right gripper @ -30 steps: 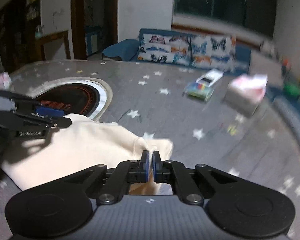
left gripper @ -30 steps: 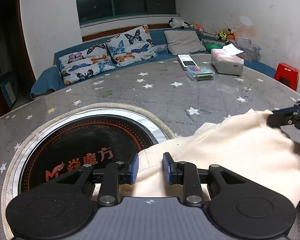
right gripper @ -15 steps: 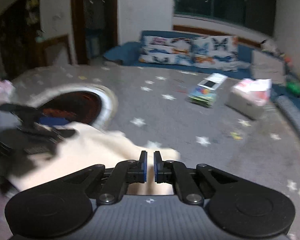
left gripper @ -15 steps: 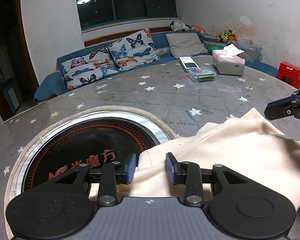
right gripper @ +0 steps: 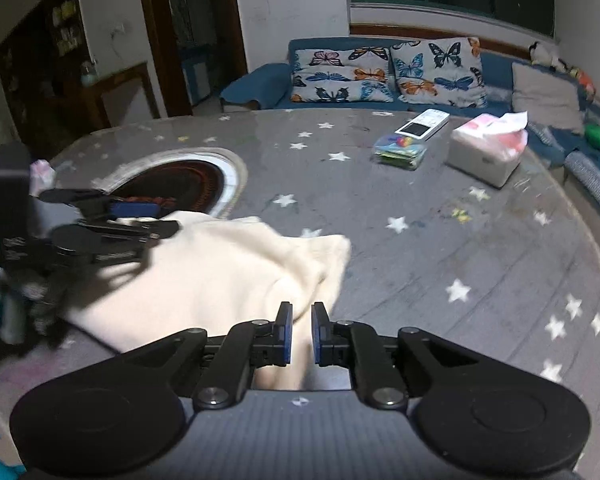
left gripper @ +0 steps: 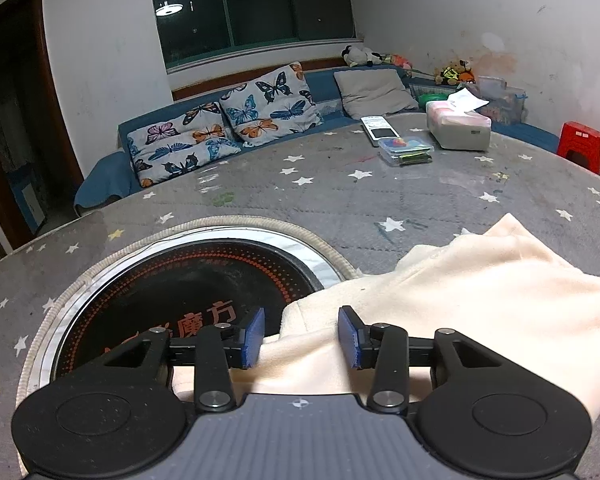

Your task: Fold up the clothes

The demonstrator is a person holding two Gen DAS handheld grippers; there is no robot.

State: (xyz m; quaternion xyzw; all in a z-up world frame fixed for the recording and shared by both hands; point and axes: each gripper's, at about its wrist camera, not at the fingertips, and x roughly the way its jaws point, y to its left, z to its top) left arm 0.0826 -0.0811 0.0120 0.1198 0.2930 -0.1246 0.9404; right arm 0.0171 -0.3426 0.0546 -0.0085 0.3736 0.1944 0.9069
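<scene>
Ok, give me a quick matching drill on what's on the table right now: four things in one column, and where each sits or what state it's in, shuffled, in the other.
Things:
1. cream garment
2. tissue box
3. left tool
4. round black hob

Places or states:
A. set into the table, ringed by a pale border
B. far side of the table, a tissue sticking up
C. open, fabric between its blue pads
D. lying on the near side of the table, one edge over the black circle

Pairs: 1-D, 2-B, 3-C, 4-A
</scene>
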